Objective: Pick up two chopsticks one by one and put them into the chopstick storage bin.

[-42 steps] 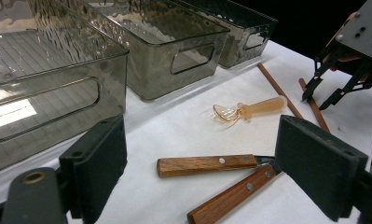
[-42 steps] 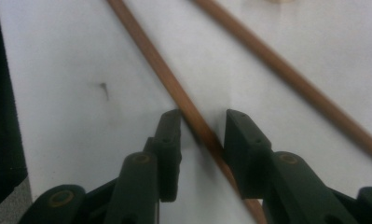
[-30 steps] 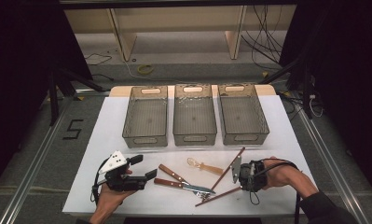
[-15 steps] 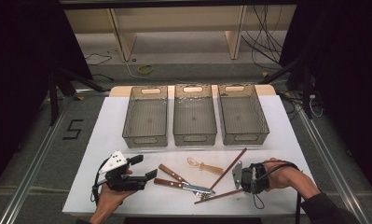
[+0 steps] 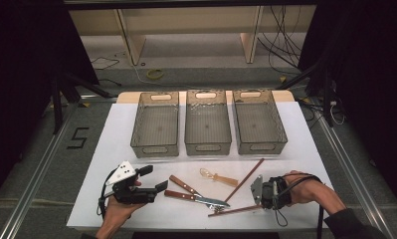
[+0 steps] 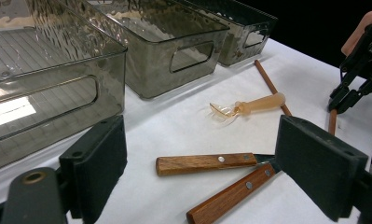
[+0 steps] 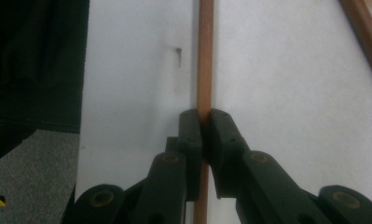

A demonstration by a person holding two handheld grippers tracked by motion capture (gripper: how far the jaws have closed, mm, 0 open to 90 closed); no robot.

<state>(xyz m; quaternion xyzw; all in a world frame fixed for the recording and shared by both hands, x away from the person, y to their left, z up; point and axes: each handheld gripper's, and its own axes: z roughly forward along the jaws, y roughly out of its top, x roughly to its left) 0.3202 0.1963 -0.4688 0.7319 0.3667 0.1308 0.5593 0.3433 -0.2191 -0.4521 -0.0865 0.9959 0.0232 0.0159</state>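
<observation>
Two brown chopsticks lie at the front right of the white table. My right gripper (image 5: 256, 199) (image 7: 203, 119) is shut on the nearer chopstick (image 5: 233, 210) (image 7: 204, 56); its jaws have just been closing with the stick between the pads. The other chopstick (image 5: 246, 179) (image 7: 361, 28) lies slanted beside it. Two wooden-handled knives (image 5: 186, 185) (image 6: 204, 163) and a translucent amber spoon (image 5: 216, 177) (image 6: 251, 105) rest mid-table. My left gripper (image 5: 157, 178) (image 6: 209, 163) stands open at the front left, level with the knives, holding nothing.
Three smoky clear bins stand in a row behind the cutlery: left bin (image 5: 154, 148), middle bin (image 5: 207, 147), right bin (image 5: 262, 146). All look hollow inside. The table's front edge runs just below both hands.
The right gripper's jaws have closed onto the nearer chopstick and the hand has shifted slightly. The left gripper has stayed where it was.
</observation>
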